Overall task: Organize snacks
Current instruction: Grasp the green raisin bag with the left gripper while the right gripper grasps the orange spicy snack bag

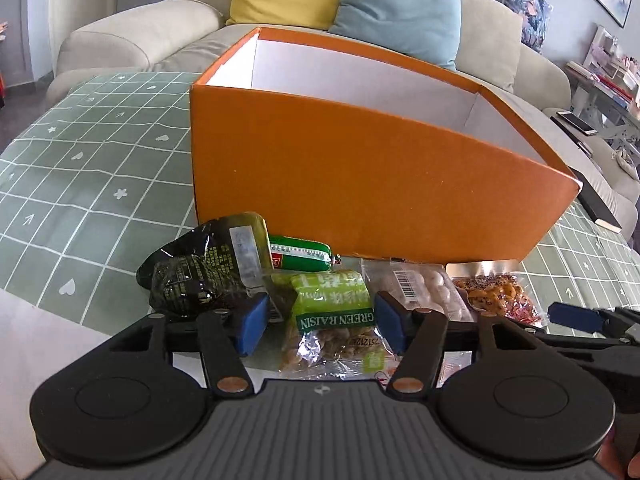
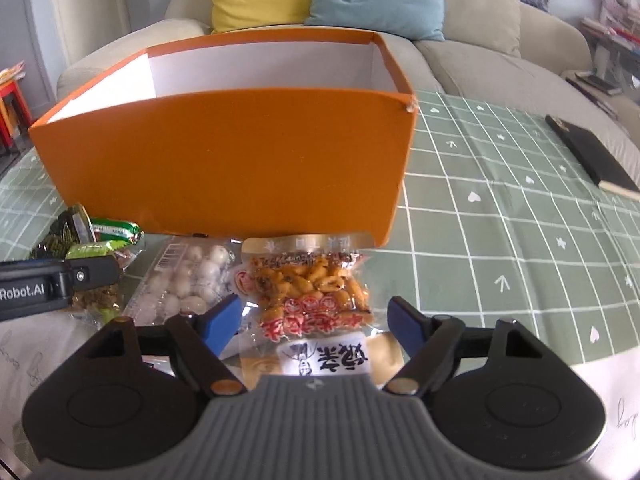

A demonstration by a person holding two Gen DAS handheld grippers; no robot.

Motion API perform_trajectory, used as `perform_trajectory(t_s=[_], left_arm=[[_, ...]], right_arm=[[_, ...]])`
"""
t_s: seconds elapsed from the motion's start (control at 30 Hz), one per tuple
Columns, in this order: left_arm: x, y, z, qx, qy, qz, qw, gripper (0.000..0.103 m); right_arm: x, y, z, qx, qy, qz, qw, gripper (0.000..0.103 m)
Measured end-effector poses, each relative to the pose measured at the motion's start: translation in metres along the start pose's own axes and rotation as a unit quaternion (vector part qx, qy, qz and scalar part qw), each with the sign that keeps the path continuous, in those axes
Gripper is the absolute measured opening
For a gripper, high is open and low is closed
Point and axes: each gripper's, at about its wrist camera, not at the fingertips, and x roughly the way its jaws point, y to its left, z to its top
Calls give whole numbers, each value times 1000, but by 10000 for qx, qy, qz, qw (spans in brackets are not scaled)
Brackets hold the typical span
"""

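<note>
Reading "GREEN RAISIN" — raisin packet (image 1: 332, 312)

We see a green grid-patterned clothed table (image 2: 500, 208) bearing an open orange cardboard box (image 2: 224, 168), plastic snack packets (image 2: 312, 292) and a black notebook (image 2: 596, 156).

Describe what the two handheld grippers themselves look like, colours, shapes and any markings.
Both look alike. The left gripper and right gripper each have a ribbed grey body, two round black discs at the sides, black linkage arms with copper-coloured pivot pins, and blue pads on the fingers. Seen from the right wrist view, the left gripper's side carries white lettering reading Robot.AI. No cables or sleeves show.
</note>
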Motion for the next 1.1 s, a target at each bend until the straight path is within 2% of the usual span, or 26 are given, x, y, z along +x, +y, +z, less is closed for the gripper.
perform_trajectory(t_s=[0.1,0.33,0.43,0.6,0.87,1.1], left_arm=[[2,-2,-1,64,-20,-1,10000,71],[10,-4,-2,130,82,1,9999,69],[11,-6,-2,187,54,2,9998,68],[8,-9,-3,327,63,24,9994,57],[8,-13,-5,485,-6,72,9988,49],[1,-12,-5,442,-74,30,9990,46]], right_arm=[[5,2,-1,-130,-16,17,9999,81],[16,-5,2,97,132,230,9996,84],[17,-4,1,50,121,231,9996,82],[15,1,0,-110,40,156,9998,78],[9,12,-2,-586,-50,-33,9983,71],[0,7,2,-397,-113,23,9991,69]])
